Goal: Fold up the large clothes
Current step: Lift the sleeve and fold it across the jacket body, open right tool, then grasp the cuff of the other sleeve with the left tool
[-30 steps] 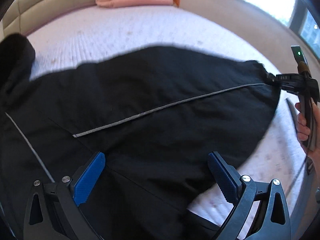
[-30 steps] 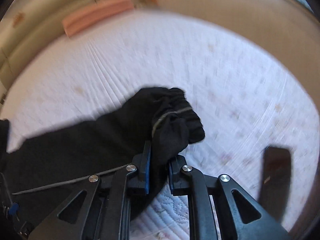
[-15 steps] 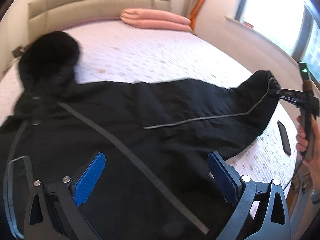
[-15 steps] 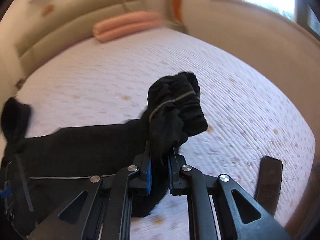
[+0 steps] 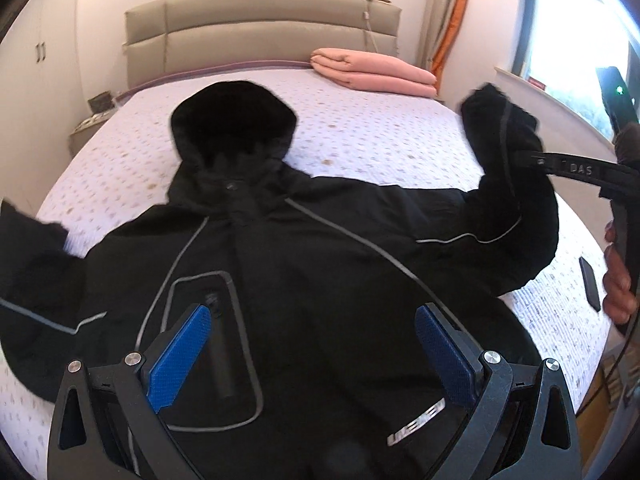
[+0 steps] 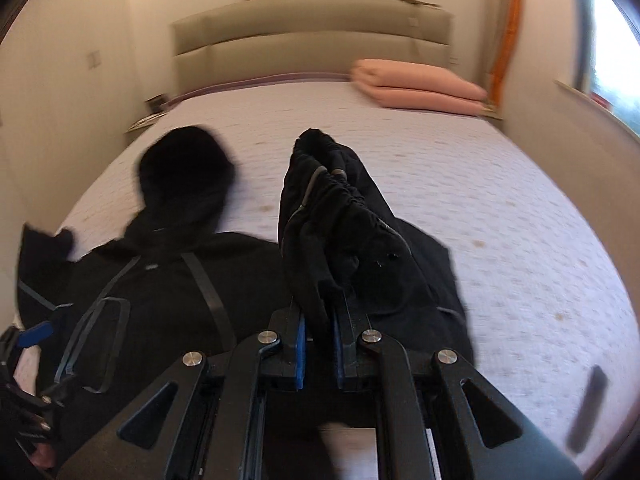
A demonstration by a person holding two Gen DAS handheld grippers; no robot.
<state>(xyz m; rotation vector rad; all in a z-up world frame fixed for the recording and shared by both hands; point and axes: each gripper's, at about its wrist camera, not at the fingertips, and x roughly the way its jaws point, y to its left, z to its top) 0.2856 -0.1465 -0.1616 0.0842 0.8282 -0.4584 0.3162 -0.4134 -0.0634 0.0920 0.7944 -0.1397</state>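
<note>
A large black hooded jacket (image 5: 312,264) with grey piping lies face up on the bed, hood (image 5: 234,120) toward the headboard. My left gripper (image 5: 312,348) is open and empty above the jacket's chest. My right gripper (image 6: 320,340) is shut on the right sleeve (image 6: 336,216) near its cuff and holds it lifted off the bed. In the left wrist view the right gripper (image 5: 528,158) is at the right with the sleeve cuff (image 5: 500,120) raised. The other sleeve (image 5: 36,264) lies spread at the left.
The bed (image 5: 360,132) has a white-lilac patterned cover and a beige headboard (image 5: 260,28). A folded pink blanket (image 5: 372,74) lies at the far right corner. A dark phone (image 5: 590,284) lies by the bed's right edge. A window ledge (image 5: 560,104) runs along the right.
My right gripper has lifted the sleeve and carried it inward over the jacket body. My left gripper has pulled back and tilted up, so the whole jacket and hood now show.
</note>
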